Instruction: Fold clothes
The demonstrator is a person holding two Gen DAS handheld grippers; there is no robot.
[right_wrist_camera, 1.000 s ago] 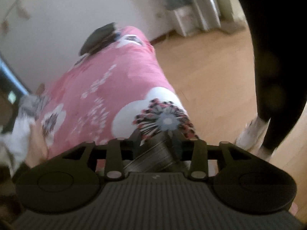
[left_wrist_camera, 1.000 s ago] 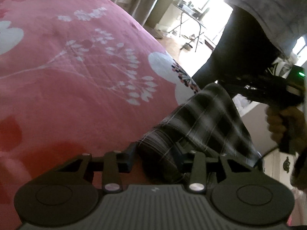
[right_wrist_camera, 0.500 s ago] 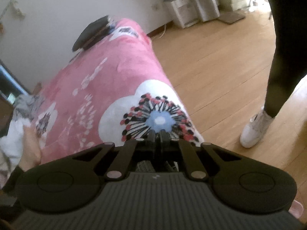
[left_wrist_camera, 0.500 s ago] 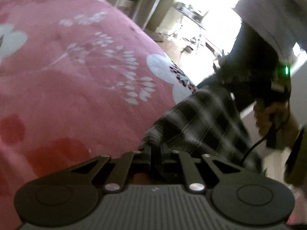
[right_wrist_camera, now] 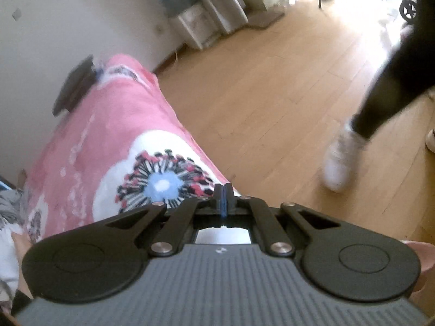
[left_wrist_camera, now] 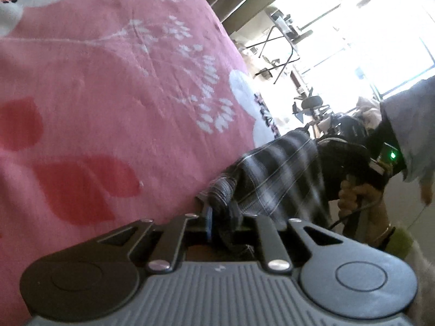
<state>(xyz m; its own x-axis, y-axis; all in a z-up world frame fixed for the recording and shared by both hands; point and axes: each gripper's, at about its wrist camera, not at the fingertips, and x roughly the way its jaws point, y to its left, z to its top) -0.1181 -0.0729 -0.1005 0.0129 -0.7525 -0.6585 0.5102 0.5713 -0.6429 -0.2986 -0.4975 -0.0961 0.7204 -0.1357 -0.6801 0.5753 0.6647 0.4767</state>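
2 grippers are working 1 plaid garment (left_wrist_camera: 277, 174) at the near edge of the pink floral blanket (left_wrist_camera: 108, 87). My left gripper (left_wrist_camera: 223, 217) is clenching a bunched fold of it, the cloth wedged between my fingers so the edge does not slip while I am lifting. My right gripper (right_wrist_camera: 223, 199) is showing its fingers (right_wrist_camera: 229, 198) pressed fully together; its own camera is showing no cloth between them. Yet in the left view the plaid is running up to that gripper and hanging there off the bed's side, so I cannot tell whether it is pinching a thin edge. I am holding the 2 grippers apart, I judge, to stretch the cloth flat before laying it over the blanket. Beyond, the wooden floor (right_wrist_camera: 272, 95) is glowing in window light, and a white shoe (right_wrist_camera: 339, 160) is standing on it.
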